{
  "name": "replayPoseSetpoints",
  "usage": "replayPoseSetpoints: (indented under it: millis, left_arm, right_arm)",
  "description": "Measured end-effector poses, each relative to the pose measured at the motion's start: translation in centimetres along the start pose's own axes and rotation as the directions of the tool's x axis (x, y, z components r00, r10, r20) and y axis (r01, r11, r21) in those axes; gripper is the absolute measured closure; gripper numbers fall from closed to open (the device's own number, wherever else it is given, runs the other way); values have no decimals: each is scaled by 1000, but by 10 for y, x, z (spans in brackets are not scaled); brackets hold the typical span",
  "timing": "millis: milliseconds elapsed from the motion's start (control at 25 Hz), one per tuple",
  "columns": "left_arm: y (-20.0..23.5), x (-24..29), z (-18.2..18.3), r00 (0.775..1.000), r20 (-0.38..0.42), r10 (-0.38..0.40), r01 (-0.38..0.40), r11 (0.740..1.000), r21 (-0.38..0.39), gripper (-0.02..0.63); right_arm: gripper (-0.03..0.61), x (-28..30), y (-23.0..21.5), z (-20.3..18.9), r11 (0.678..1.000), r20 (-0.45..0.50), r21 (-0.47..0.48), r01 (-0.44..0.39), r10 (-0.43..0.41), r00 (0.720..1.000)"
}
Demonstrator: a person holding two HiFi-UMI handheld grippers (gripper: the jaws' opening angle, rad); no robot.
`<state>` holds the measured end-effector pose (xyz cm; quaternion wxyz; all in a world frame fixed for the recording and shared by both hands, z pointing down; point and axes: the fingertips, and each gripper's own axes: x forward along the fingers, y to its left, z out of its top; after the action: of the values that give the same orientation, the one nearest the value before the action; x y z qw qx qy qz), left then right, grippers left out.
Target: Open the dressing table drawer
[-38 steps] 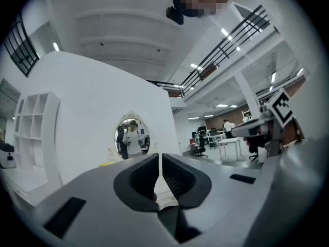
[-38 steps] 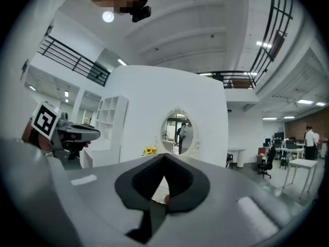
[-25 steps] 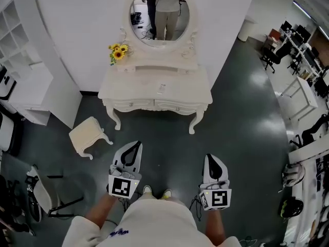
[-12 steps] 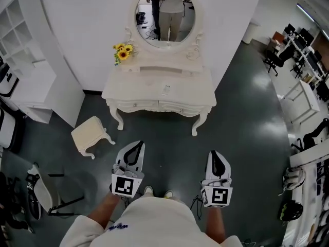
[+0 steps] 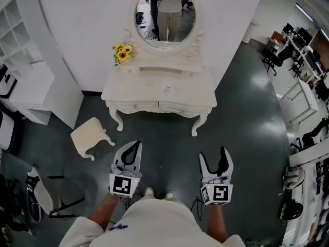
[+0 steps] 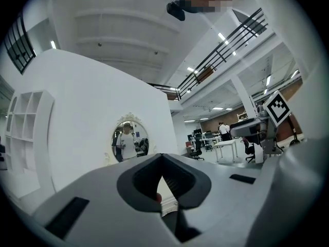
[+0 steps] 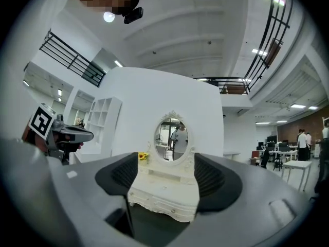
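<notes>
Standing well back from the table (image 5: 146,86), I hold both grippers level and aimed at its front, because the drawers sit there, under the top and facing me across open floor. The right gripper (image 5: 213,156) has just been opening its jaws. They now stand wide with nothing between them, and its own view frames the table in the gap. I judge that as readying for a knob. The left gripper (image 5: 134,145) is clenched, tips together on nothing, so I take it as the spare hand for this job. Neither one is near the table yet, so the approach comes first.

By my count:
- two grippers
- one table
- two drawers side by side, the left drawer (image 5: 134,106) and the right drawer (image 5: 181,108), both shut, each with one knob as far as I can make out
- one mirror (image 5: 163,15) at the back
- one bunch of sunflowers (image 5: 122,53) on the back left corner
- one small flat thing (image 5: 166,89) on the top, too small to name
- one stool (image 5: 91,136) near the table's left front leg
</notes>
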<state>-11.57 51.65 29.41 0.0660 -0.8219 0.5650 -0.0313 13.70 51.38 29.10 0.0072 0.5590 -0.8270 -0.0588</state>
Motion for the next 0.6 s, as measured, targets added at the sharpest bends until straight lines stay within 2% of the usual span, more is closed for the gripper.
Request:
replayPoseSetpoints:
  millis: [160, 360, 600]
  left_arm:
    - [9, -1, -8, 1000, -9, -4, 4, 1000, -26, 606]
    - [20, 1, -17, 999, 2, -34, 34, 998, -56, 606]
    - [33, 13, -33, 998, 2, -62, 62, 995, -80, 606]
  right_arm:
    - [180, 8, 1, 1, 999, 12, -1, 38, -38, 999]
    - [155, 14, 15, 7, 999, 32, -22, 48, -47, 998]
    - [152, 21, 27, -10, 997, -32, -57, 44, -46, 998]
